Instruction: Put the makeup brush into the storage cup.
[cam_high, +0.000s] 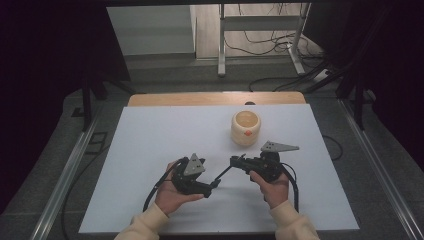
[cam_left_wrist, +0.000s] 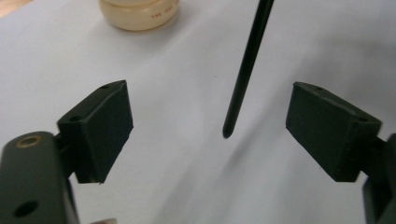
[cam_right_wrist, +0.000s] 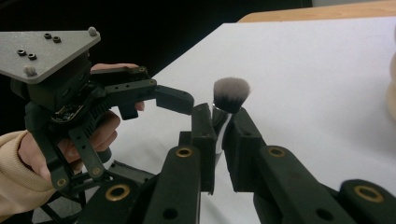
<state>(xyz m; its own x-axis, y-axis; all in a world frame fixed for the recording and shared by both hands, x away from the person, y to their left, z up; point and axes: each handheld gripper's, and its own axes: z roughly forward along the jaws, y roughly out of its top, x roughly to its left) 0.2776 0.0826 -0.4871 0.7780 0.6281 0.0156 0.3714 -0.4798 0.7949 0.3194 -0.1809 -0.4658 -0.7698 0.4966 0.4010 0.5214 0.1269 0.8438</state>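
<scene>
A makeup brush with a thin black handle and a grey bristle head is held level above the white table sheet. My right gripper is shut on the brush just below the bristles, and it appears near the table's middle. My left gripper stands open, with the handle's rounded tip hanging between its jaws and touching neither pad. From above, the left gripper sits at the handle's near end. One of its fingers reaches close beside the right gripper's jaws.
A cream-coloured round jar with an orange mark stands on the sheet just beyond the grippers, also at the top of the left gripper view. A wooden table edge runs behind. Cables trail from both grippers toward the person.
</scene>
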